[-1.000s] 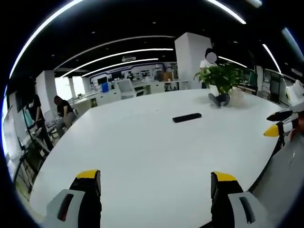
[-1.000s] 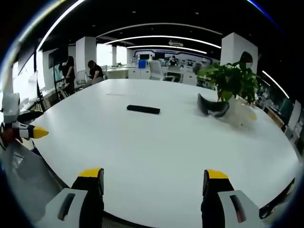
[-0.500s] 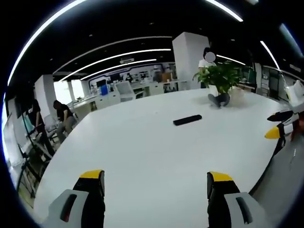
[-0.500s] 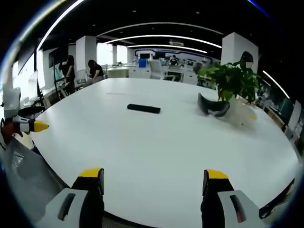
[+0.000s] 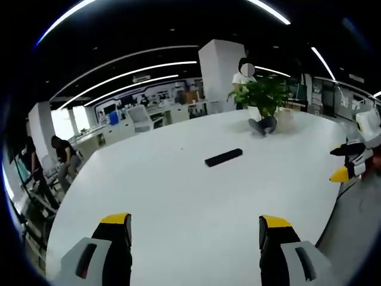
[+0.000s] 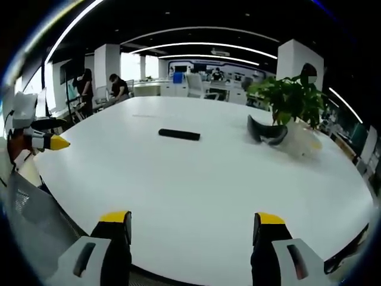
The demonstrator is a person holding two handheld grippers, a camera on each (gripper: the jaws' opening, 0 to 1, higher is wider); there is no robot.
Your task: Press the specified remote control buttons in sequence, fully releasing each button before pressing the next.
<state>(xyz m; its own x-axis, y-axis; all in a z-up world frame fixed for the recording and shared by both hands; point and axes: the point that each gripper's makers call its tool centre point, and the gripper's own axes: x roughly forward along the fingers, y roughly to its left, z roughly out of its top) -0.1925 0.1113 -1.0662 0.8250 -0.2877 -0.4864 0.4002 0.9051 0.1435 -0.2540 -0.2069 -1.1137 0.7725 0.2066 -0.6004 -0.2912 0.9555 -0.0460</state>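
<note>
Both my grippers, left (image 5: 190, 229) and right (image 6: 189, 226), hang wide open, holding nothing. The black remote (image 5: 223, 158) lies on the white table (image 5: 178, 196) well ahead of my jaws, untouched

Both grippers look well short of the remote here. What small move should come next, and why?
Probably carry the right gripper forward over the white table toward the black remote control. The remote lies flat and untouched, far ahead of both grippers, so no button can be pressed yet. Both grippers' jaws stand open and empty; the left gripper is just as far from it.
</note>
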